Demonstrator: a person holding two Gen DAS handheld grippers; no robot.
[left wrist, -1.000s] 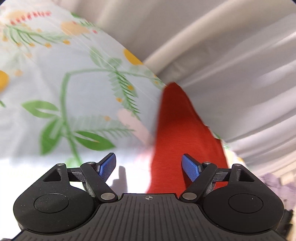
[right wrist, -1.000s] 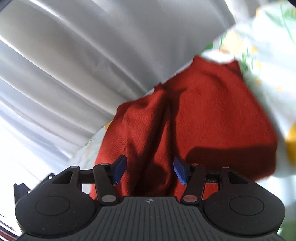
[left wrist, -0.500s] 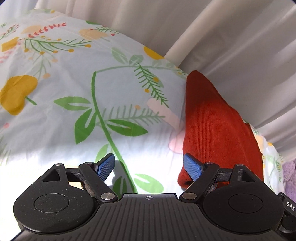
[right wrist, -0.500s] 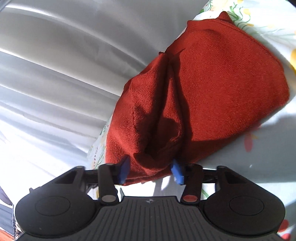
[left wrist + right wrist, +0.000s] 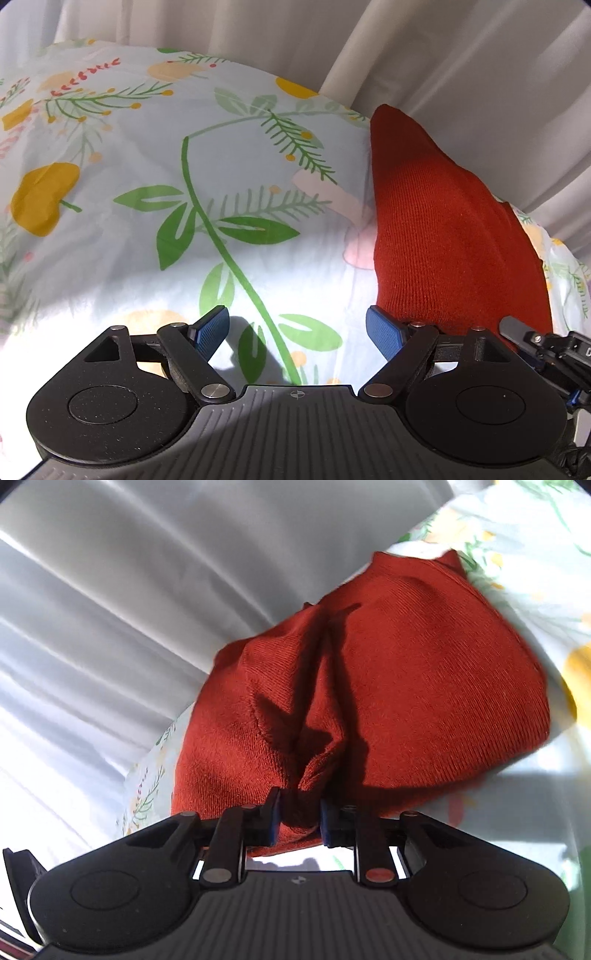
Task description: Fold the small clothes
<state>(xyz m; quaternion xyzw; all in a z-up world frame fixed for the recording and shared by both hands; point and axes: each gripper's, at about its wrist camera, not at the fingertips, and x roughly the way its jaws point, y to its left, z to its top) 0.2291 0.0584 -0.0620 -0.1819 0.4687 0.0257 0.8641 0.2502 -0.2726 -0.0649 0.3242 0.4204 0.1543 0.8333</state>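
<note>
A small red knit garment (image 5: 406, 686) lies bunched on the floral sheet (image 5: 524, 576). My right gripper (image 5: 298, 821) is shut on a bunched fold at the garment's near edge, its blue pads (image 5: 272, 821) pressing the cloth from both sides. In the left wrist view the same garment (image 5: 443, 236) lies at the right, and my left gripper (image 5: 297, 332) is open and empty over the sheet (image 5: 147, 155), its right pad (image 5: 384, 332) just beside the garment's near edge.
White curtains (image 5: 443, 55) hang behind the sheet's far edge and fill the left of the right wrist view (image 5: 110, 627). Part of the right gripper's body (image 5: 546, 347) shows at the right edge of the left wrist view.
My right gripper has closed from open onto a fold of the red garment. My left gripper stayed open and pulled back and left, showing more of the sheet.
</note>
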